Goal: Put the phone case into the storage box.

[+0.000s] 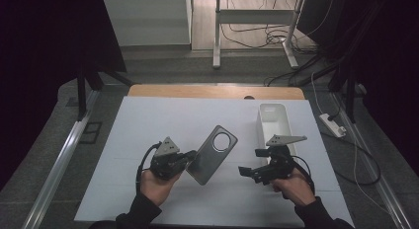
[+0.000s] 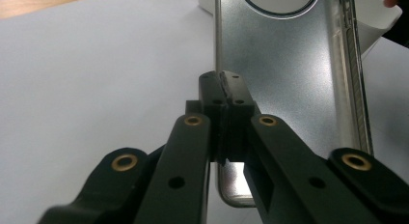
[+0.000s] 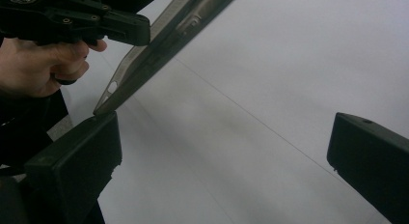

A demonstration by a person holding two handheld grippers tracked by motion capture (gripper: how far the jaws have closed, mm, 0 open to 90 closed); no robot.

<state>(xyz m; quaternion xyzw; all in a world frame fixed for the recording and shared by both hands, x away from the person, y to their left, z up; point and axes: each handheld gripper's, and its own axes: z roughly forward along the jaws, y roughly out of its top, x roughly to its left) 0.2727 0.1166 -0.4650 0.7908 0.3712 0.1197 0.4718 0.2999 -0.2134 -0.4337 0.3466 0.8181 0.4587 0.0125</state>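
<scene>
A grey phone case with a round camera hole hangs tilted above the white table cover. My left gripper is shut on the case's left edge. In the left gripper view its jaws pinch the rim of the case. My right gripper stands open just right of the case, pointing toward it. In the right gripper view the wide-apart jaws hold nothing. There the lower corner of the case ends just above the left jaw, beside the left gripper.
A white rectangular bin stands at the right, behind my right gripper, and its corner lies beyond the case. A wooden table edge runs along the back. A power strip and cables lie on the floor to the right.
</scene>
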